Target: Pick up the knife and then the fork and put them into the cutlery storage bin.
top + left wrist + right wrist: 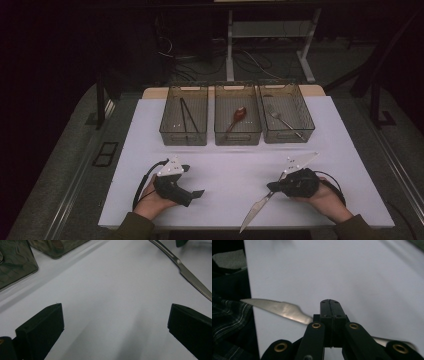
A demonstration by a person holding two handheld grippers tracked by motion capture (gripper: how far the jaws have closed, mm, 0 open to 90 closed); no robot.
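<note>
My right gripper (pixel 272 187) is at the front right of the white table (pixel 225 165), shut on a silver table knife (pixel 256 209). The blade points toward the front edge and its tip reaches past it. In the right gripper view the black jaws (pixel 330 302) are pressed together, and the knife (pixel 279 308) runs crosswise beneath them, blade to the left. My left gripper (pixel 197 194) rests at the front left, open. The left gripper view shows wide-apart jaws (pixel 115 320) over bare table, with the knife (pixel 190 277) farther off at the upper right.
Three clear bins stand in a row at the back. The left bin (pixel 183 140) holds black chopsticks (pixel 187 117), the middle bin (pixel 237 137) a red spoon (pixel 239 115), the right bin (pixel 295 132) a metal fork (pixel 280 119). Bare table lies between the bins and the grippers.
</note>
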